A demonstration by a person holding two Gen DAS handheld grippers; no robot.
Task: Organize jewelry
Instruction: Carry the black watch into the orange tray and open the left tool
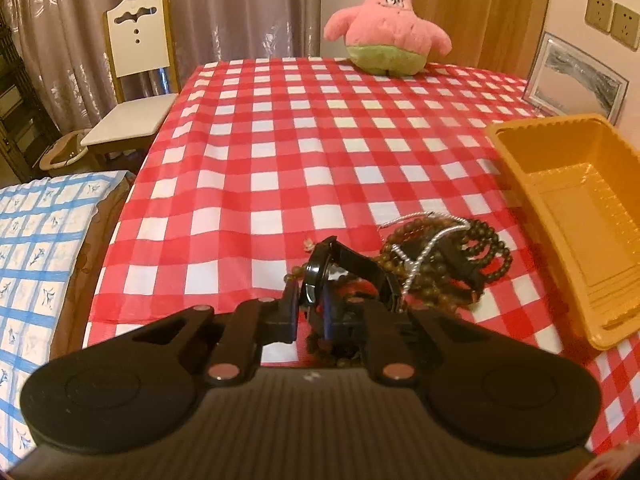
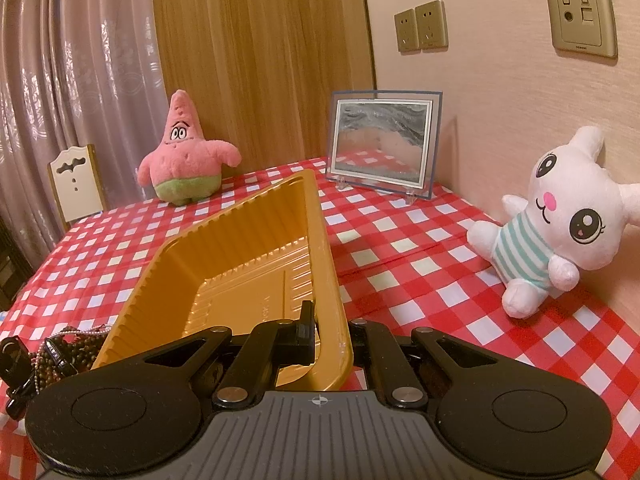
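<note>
Left gripper [image 1: 320, 300] jaws closed on wristwatch [image 1: 320, 276]; yellow tray [image 1: 520, 168], rim pinched by right gripper [image 2: 320, 332], lies rightward.

Only one bit of lettering turns up: small grey brand print along the bottom edge of the wall data socket plate [image 2: 581, 17], top right in the right wrist view, and it looks like "SIEMENS", though it's tiny. Faint embossed marks sit on the floor of the yellow tray [image 2: 264, 307], too small to read. In the left wrist view, nothing readable at all.
</note>
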